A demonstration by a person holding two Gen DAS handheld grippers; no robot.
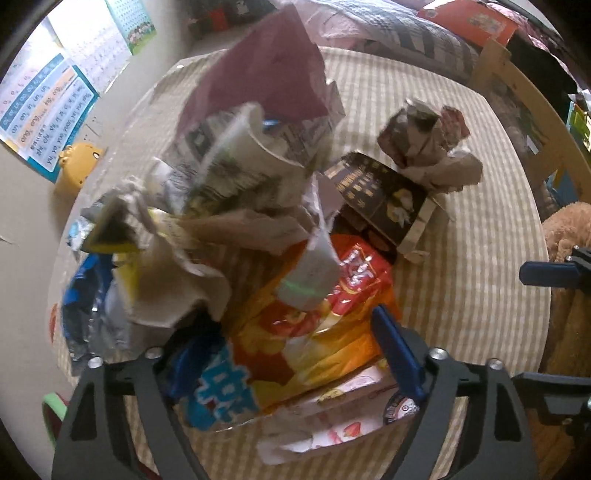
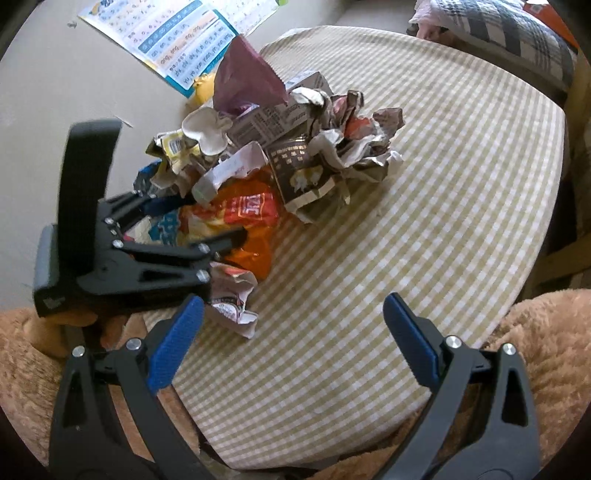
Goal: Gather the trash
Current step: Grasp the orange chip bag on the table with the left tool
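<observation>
A heap of trash lies on a round table with a green-checked cloth (image 2: 443,221). In the heap are an orange snack bag (image 1: 314,332), a black printed carton (image 1: 384,199), a crumpled paper ball (image 1: 424,147), a white paper cup (image 1: 251,147) and a maroon paper bag (image 1: 258,74). My left gripper (image 1: 291,358) points steeply down over the heap. It is open, and the orange snack bag (image 2: 251,214) lies between and under its blue fingers without being pinched. My right gripper (image 2: 291,332) hangs open over bare cloth at the table's near edge. A crumpled wrapper (image 2: 236,295) lies just left of it.
A yellow toy (image 1: 74,166) and a lettered poster (image 1: 44,110) lie beyond the table's far left. Brown plush fabric (image 2: 535,332) borders the near edge. A wooden chair (image 1: 517,92) and plaid bedding (image 2: 498,29) stand at the far right.
</observation>
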